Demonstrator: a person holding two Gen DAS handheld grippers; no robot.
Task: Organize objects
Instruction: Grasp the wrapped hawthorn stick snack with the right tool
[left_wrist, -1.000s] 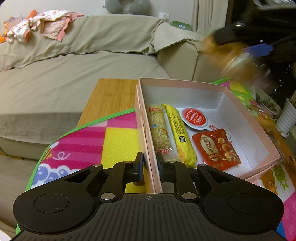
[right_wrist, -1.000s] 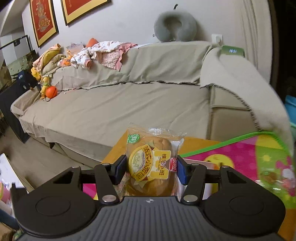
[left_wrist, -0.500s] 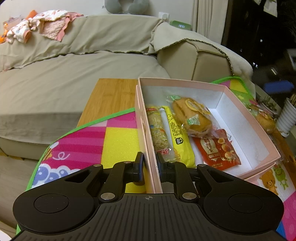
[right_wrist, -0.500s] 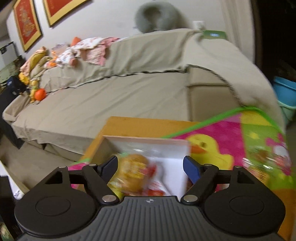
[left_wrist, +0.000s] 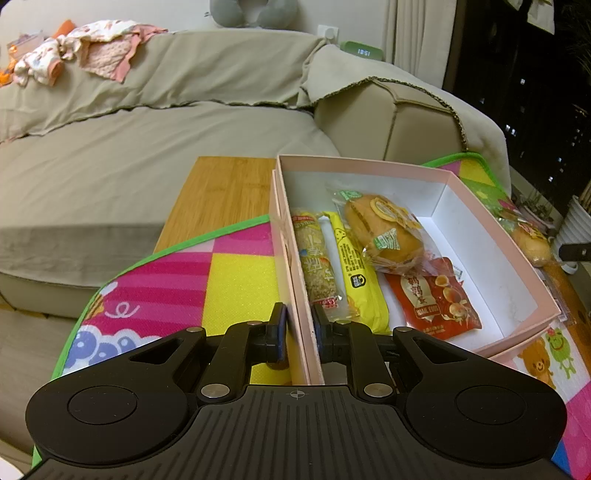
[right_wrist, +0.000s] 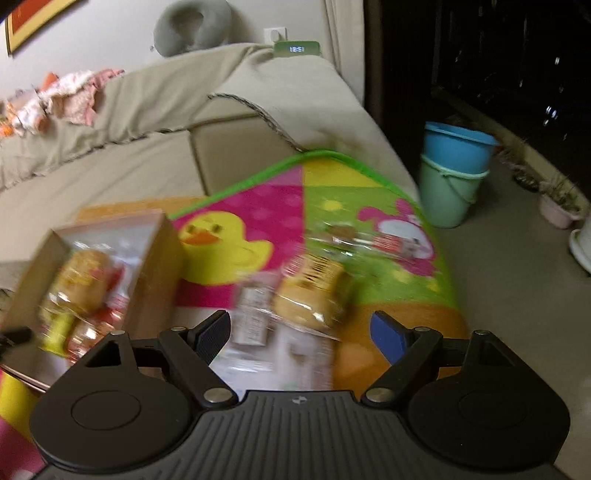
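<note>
While the right-wrist view is blurred, the left-wrist view is sharp, so most entries rest on the latter.

Left gripper (left_wrist: 299, 328): clenched on the near wall of the box (left_wrist: 498, 229), one pad outside the wall, one inside.
Right gripper (right_wrist: 300, 334): jaws opening, nothing pressed between the pads; a bun (right_wrist: 314, 295) lies on the mat beyond the gap, not gripped.
Box: pink, open-topped, white inside, sitting on the mat (left_wrist: 229, 273) at the edge of the table (left_wrist: 225, 192).
Box contents: a bread bun (left_wrist: 384, 232) in clear wrap lies tilted across the middle, resting partly on the red pack (left_wrist: 436, 295); along the left wall a crumbed bar (left_wrist: 317, 266) and, just beside it, a yellow bar (left_wrist: 351, 266), both lengthwise.
Red pack: flat on the box floor, near side, partly under the bun.
Outside the box: another wrapped bun (left_wrist: 532, 240) just beyond the right wall, on the mat; in the right-wrist view it is the one ahead of the open fingers.
Mat: bright squares, green border, duck print (right_wrist: 221, 243).
Background: beige sofa (left_wrist: 110, 155) with clothes (left_wrist: 74, 48) on its back; stacked buckets (right_wrist: 454, 177) on the floor.
</note>
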